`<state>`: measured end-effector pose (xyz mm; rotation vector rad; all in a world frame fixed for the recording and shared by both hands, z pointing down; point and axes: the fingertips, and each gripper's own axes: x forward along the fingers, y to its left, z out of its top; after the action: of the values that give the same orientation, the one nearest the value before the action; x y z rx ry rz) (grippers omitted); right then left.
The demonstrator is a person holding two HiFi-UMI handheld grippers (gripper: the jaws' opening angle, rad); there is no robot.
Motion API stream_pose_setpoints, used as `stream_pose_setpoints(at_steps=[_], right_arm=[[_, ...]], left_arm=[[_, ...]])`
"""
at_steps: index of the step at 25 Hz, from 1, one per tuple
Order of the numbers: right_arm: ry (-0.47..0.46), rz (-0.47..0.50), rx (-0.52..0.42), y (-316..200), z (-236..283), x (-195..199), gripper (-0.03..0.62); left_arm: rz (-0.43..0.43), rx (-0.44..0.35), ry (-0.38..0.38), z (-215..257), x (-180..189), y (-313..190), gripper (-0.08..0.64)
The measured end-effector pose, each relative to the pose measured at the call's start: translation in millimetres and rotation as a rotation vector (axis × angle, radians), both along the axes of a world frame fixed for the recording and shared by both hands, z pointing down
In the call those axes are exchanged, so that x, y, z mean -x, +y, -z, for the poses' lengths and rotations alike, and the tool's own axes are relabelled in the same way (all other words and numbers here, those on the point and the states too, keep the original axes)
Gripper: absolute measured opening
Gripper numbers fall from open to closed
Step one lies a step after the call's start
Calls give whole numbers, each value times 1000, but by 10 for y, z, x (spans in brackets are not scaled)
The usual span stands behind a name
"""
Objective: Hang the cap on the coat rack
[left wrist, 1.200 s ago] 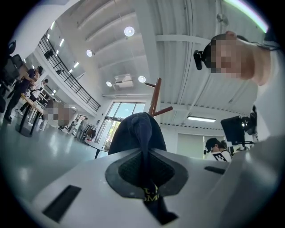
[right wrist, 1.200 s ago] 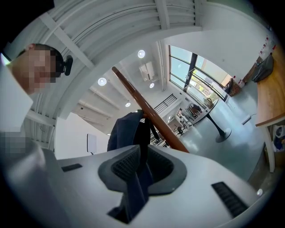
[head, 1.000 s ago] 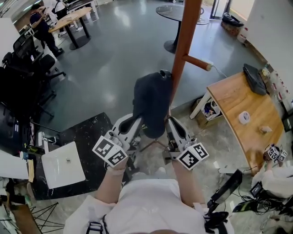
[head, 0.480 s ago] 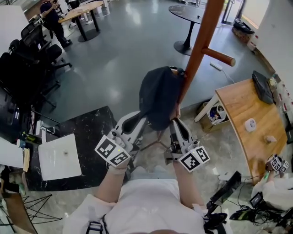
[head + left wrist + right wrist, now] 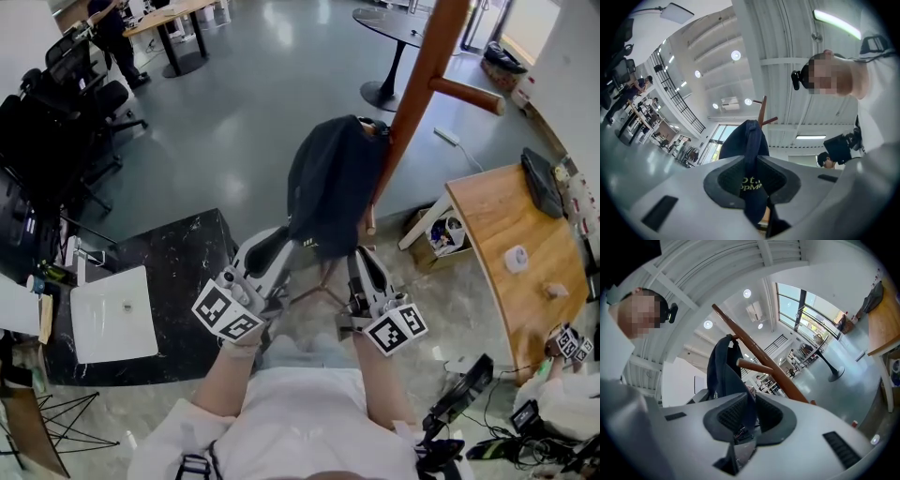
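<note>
Fingers of left gripper (image 5: 289, 242) and right gripper (image 5: 353, 253) clamp the cap (image 5: 330, 183), upright beside coat rack (image 5: 424, 80).

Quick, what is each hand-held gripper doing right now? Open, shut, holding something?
Left hand-held gripper: closed, holding the cap.
Right hand-held gripper: closed, holding the same cap.

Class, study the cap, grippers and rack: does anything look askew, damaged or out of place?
Nothing stands out. The cap shows no damage and is pinched at its lower edge by the left gripper and right gripper, its top beside the rack.
</note>
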<state>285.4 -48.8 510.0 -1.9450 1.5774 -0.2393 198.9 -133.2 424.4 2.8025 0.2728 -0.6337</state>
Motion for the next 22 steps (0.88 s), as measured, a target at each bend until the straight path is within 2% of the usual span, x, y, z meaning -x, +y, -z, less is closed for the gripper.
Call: stream_pose_setpoints(at_steps=[3,5,9,15,22], right_arm=[[-11,13,18,-28,-145,-2,67],[-19,28,29,-60,-232,30,67],[-34,70,56,-129,-396,124,67],[-58,140,90,-311,-600,262,67],[-79,284,110,-812,-664,682,67]], left_arm=[[7,15,-7,-126,21,-19,75],[25,14,-52,-273,21,-43,74],[51,71,-113,-577,59,-117,75],[97,105,-145,-788,165,-230,74],[235,145,-182,-887,717,-609,74]])
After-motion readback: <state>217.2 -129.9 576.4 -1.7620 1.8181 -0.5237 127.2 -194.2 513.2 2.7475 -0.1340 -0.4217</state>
